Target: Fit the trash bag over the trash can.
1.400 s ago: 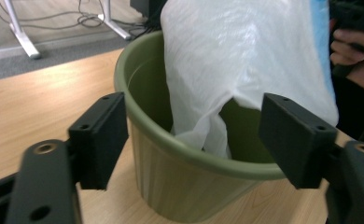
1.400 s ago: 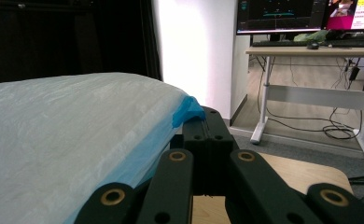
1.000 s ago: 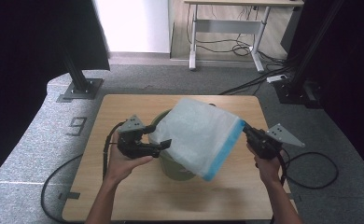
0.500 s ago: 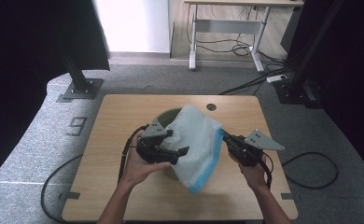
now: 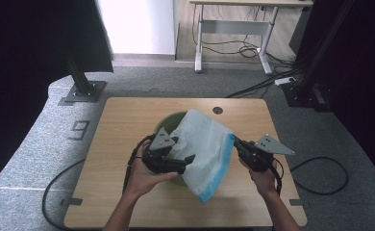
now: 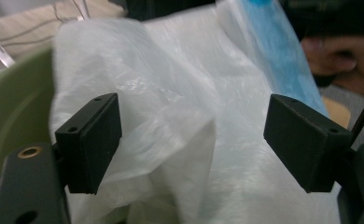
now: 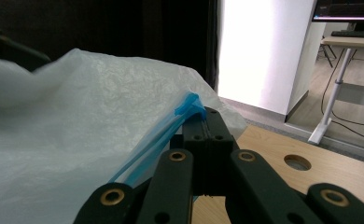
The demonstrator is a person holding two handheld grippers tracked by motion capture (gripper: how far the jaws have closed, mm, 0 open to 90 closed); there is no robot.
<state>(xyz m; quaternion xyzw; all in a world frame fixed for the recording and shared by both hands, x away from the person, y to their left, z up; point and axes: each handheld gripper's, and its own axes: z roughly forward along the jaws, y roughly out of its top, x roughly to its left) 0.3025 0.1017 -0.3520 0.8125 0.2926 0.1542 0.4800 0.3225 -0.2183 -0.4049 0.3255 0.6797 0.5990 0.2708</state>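
Note:
A white plastic bag [image 5: 202, 142] with a blue band [image 5: 219, 174] along its edge hangs over a green bin [image 5: 168, 120] in the middle of the wooden table [image 5: 128, 125]. My left gripper [image 5: 181, 156] is at the bag's left side. Its jaws stand wide open in the left gripper view [image 6: 194, 140], with loose folds of the bag [image 6: 180, 93] between them and the bin's rim [image 6: 12, 107] at the left. My right gripper [image 5: 236, 143] is shut on the bag's blue edge [image 7: 189, 105], with the jaws [image 7: 203, 116] together on it.
A round hole [image 5: 218, 110] sits near the table's far edge. Cables trail from both grippers over the table's sides onto the grey floor. Black stand bases [image 5: 82, 91] and a desk frame [image 5: 233, 38] stand beyond the table.
Both hands have moved inward toward each other. The bag, spread wide a second ago, is now bunched narrower and hangs lower over the bin.

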